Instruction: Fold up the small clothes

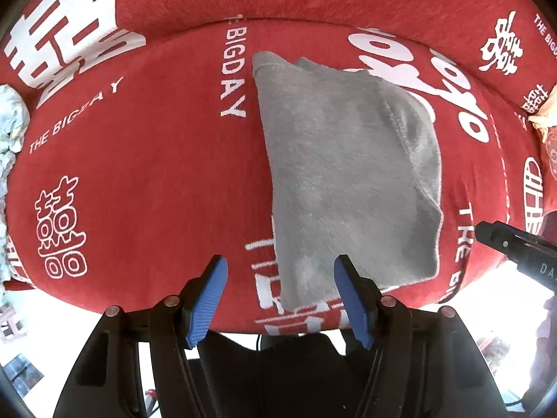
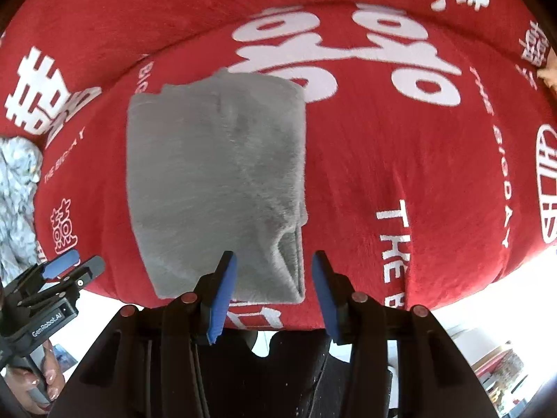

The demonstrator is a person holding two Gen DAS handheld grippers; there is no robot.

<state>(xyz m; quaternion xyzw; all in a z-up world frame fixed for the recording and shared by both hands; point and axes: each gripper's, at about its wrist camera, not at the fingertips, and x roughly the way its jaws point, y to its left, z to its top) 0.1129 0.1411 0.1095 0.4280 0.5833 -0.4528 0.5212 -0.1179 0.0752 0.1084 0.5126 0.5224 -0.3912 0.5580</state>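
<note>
A grey fleecy garment (image 1: 348, 174) lies folded into a rough rectangle on a red cloth with white print (image 1: 139, 174). My left gripper (image 1: 280, 264) hangs open above the garment's near left corner, blue pads apart and nothing between them. In the right wrist view the same garment (image 2: 216, 181) lies flat, a loose fold showing at its near right corner. My right gripper (image 2: 274, 256) stands open over that corner, pads off the fabric. The left gripper (image 2: 81, 264) also shows at the lower left of the right wrist view, held by a hand (image 2: 45, 379).
A crumpled pale patterned cloth (image 1: 10, 122) sits at the left edge of the red cloth (image 2: 417, 156). A beige and orange object (image 1: 544, 111) peeks in at the right. The near edge of the red surface drops off just below both grippers.
</note>
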